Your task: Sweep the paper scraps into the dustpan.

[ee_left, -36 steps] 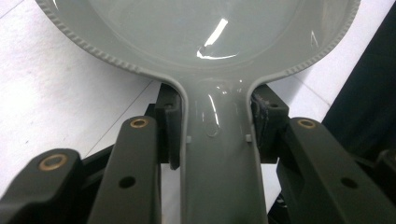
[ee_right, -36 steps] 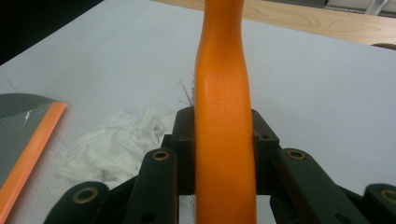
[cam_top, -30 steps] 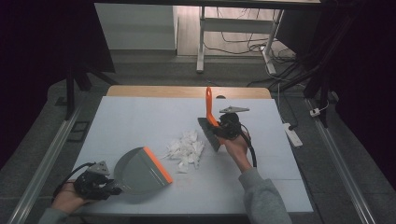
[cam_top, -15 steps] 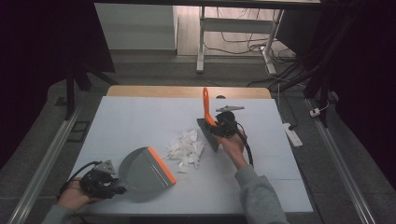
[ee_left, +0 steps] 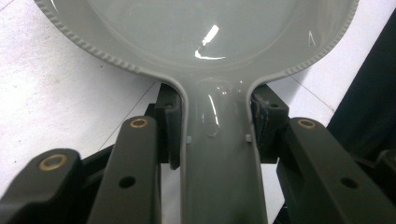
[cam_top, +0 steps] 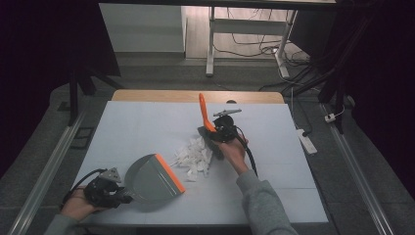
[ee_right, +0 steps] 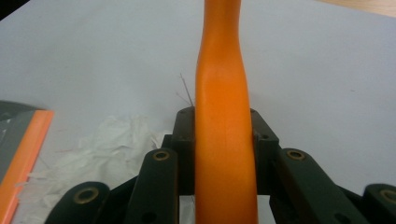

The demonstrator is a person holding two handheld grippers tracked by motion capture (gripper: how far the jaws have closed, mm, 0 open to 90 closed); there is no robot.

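- Our left gripper (cam_top: 119, 195) clamps the grey dustpan (cam_top: 151, 177) by its handle, nearside-left of the paper scraps (cam_top: 195, 157).
- Our right gripper (cam_top: 219, 133) clamps the orange brush (cam_top: 205, 113), touching the scraps' far-right edge.

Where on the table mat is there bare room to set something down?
Bare: the far left corner, beyond the dustpan, and the right side past the right gripper. Crowded: the middle, where paper scraps lie between dustpan and brush.

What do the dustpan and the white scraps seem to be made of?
Dustpan: probably glossy grey moulded plastic, given the bright glare spot and beaded rim; its orange lip may be rubber. Scraps: likely torn paper or tissue, matte white with ragged edges.
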